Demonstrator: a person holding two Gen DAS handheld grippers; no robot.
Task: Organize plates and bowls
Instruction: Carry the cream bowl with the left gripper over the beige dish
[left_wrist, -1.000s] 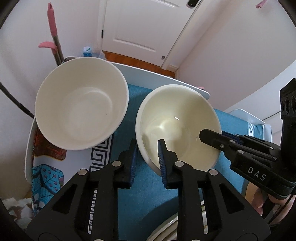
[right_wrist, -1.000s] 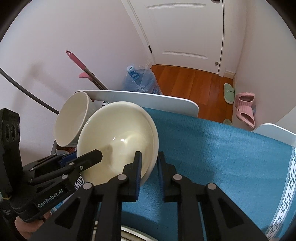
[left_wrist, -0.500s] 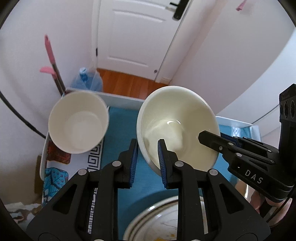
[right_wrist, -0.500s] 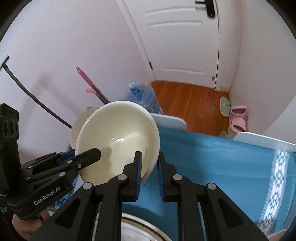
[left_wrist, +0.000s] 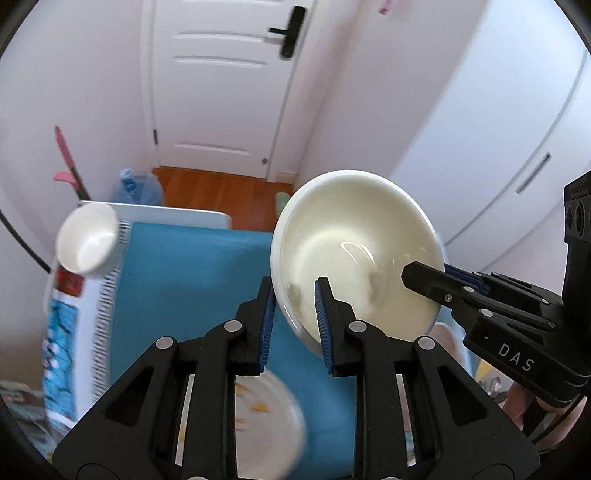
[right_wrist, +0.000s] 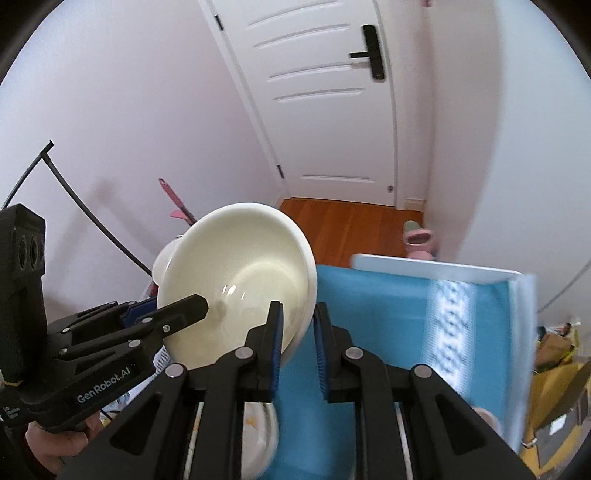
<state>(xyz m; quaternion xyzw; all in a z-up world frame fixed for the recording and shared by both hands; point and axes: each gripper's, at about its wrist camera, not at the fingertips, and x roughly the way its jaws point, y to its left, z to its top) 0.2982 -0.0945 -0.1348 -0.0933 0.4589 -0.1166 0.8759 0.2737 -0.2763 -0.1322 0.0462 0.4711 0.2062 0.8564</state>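
Left wrist view: our left gripper (left_wrist: 293, 295) clamps the near rim of the cream bowl (left_wrist: 354, 251), one blue-padded finger inside, one outside. The bowl hangs tilted in the air above the blue cloth (left_wrist: 192, 280). From 3 o'clock our right gripper (left_wrist: 421, 275) bites the bowl's opposite rim. At 9 o'clock a white bowl (left_wrist: 86, 242) sits at the cloth's far left corner, well apart from the cream one. At 6 o'clock, blurred beneath our fingers, lies a plate (left_wrist: 266, 424) with yellow marks.

Right wrist view: our right gripper (right_wrist: 298, 328) pinches the cream bowl (right_wrist: 236, 280) at its rim, the wall caught between the pads. Our left gripper (right_wrist: 195, 304) comes in from 9 o'clock, one finger reaching inside the bowl. The white bowl (right_wrist: 162, 258) peeks out behind the cream one at 10 o'clock. The blue cloth (right_wrist: 388, 314) spreads toward 3 o'clock, and the plate (right_wrist: 258, 435) shows blurred at 6 o'clock.
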